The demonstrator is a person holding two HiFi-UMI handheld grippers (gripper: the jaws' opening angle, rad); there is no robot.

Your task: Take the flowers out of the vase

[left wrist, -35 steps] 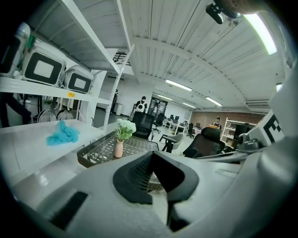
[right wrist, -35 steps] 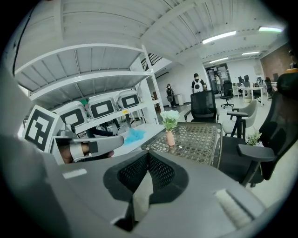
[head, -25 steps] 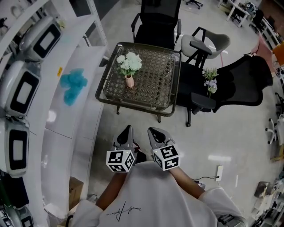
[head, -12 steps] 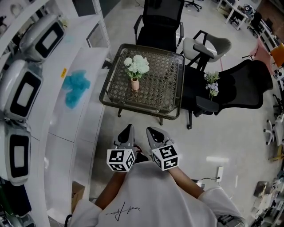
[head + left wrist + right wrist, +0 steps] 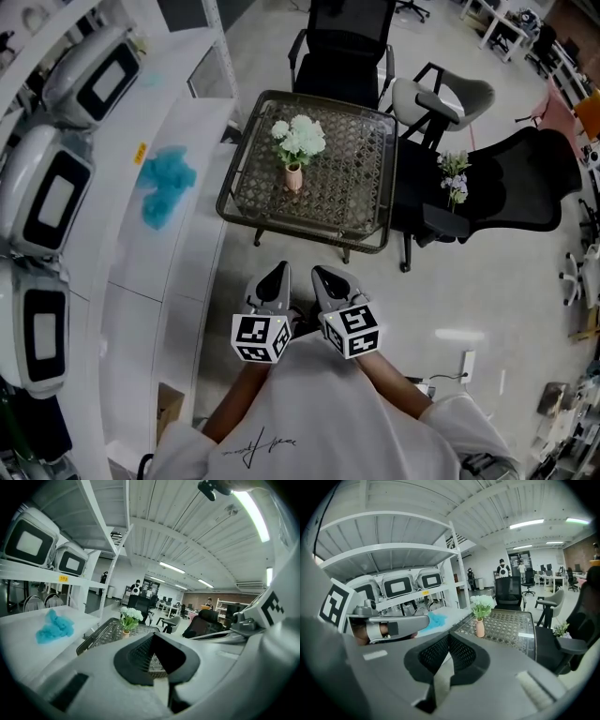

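Office floor (image 5: 487,281), wicker table (image 5: 352,178), flower vase (image 5: 293,178), chairs (image 5: 342,47) alongside

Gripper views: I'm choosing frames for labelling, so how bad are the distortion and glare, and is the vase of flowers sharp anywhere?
Left gripper view: strong fisheye bending with dark corners, the ceiling light blown out, the flowers small but recognisable. Right gripper view: the same bending, milder glare, the vase clearer. Head view: evenly lit, flowers and vase sharp, edges curved.
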